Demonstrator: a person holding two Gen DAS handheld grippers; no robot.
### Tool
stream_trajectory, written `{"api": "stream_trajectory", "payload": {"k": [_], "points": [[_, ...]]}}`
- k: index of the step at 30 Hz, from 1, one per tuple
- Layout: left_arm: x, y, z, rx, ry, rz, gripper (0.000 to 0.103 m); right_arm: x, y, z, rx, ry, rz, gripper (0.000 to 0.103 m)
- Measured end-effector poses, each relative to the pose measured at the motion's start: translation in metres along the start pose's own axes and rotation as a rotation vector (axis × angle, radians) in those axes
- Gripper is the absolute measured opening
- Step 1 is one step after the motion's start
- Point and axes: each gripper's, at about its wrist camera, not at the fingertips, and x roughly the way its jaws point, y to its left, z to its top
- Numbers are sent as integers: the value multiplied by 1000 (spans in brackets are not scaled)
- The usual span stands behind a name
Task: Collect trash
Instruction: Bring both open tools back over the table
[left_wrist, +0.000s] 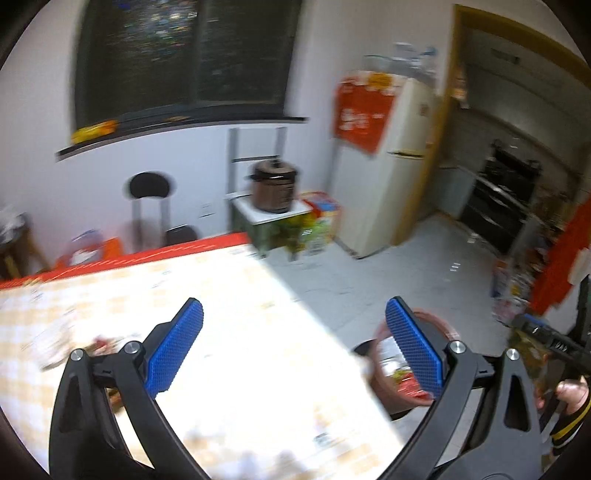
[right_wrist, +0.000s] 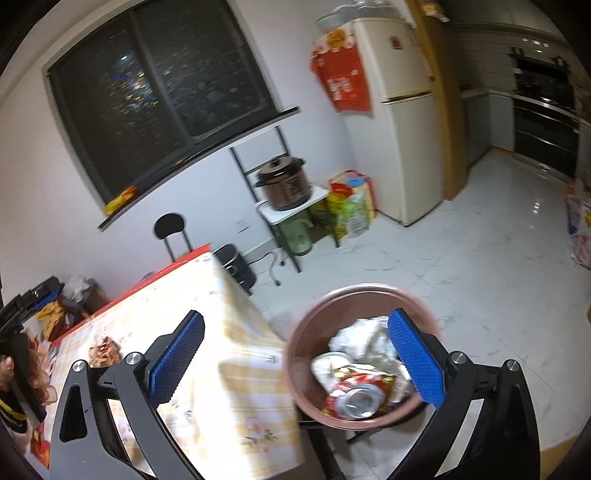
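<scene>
1. While its blue pads stand spread wide with nothing between them, the left gripper (left_wrist: 293, 345) hangs over the table's (left_wrist: 229, 295) right edge.
2. Equally spread and empty, the right gripper (right_wrist: 295, 354) hovers above the bin (right_wrist: 306, 332).
3. Crumpled paper (right_wrist: 360, 332) and a crushed can (right_wrist: 356, 398) lie in the bin, just off the table's corner.

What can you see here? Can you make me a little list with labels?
place: kitchen with pale tiled floor
table: yellow checked tablecloth with red edge
bin: round pinkish-brown plastic trash bin on the floor beside the table corner
in bin: crushed red and silver drink can, crumpled white paper
left gripper: jaws wide open, nothing between them
right gripper: jaws open, empty, above the bin
left on table: small reddish scraps, blurred
</scene>
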Motion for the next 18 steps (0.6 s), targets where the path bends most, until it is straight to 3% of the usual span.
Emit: {"api": "stream_trajectory", "payload": {"k": [8, 18], "points": [[-57, 102, -33, -163, 18, 189, 97, 43, 78, 5, -98, 73, 86, 98], [-106, 231, -74, -307, 26, 265, 97, 76, 214, -16, -207, 136, 146, 98]]}}
